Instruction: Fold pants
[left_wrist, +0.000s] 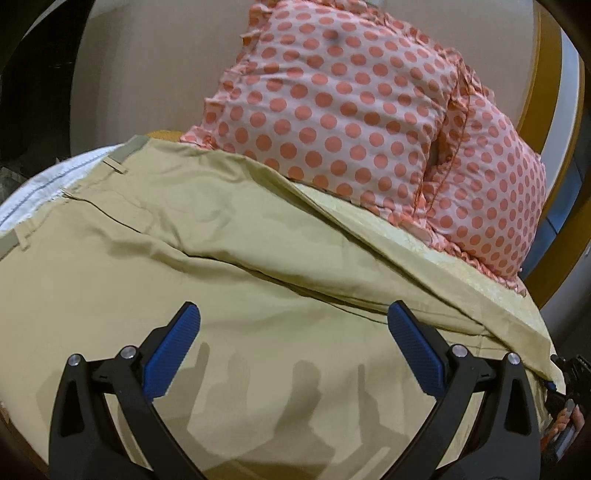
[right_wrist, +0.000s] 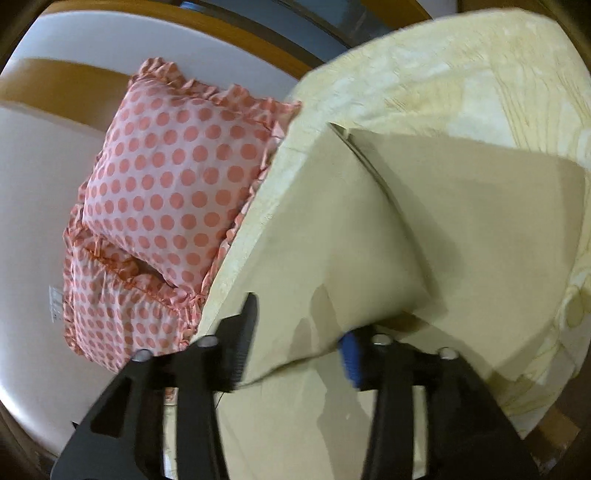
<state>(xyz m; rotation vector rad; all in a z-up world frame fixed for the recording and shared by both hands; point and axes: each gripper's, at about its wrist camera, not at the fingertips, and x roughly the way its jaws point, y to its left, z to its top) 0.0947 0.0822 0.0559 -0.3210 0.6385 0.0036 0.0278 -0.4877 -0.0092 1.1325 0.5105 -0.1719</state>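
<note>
Khaki pants (left_wrist: 207, 258) lie on a pale yellow bedspread (left_wrist: 424, 258); the waistband with belt loops and white lining is at the upper left. My left gripper (left_wrist: 291, 325) is open just above the pants' upper part, holding nothing. In the right wrist view the pants (right_wrist: 406, 229) show as a folded leg section with one layer lying over another. My right gripper (right_wrist: 299, 332) has its jaws apart with a fabric edge lying between them; whether it grips the cloth is unclear. The right gripper also shows at the left wrist view's lower right edge (left_wrist: 569, 398).
Two pink pillows with orange polka dots (left_wrist: 351, 110) lie on the bed beyond the pants, also in the right wrist view (right_wrist: 166, 192). A wooden headboard (left_wrist: 546, 110) and a white wall (right_wrist: 37, 184) stand behind. The bedspread (right_wrist: 461, 74) extends to the right.
</note>
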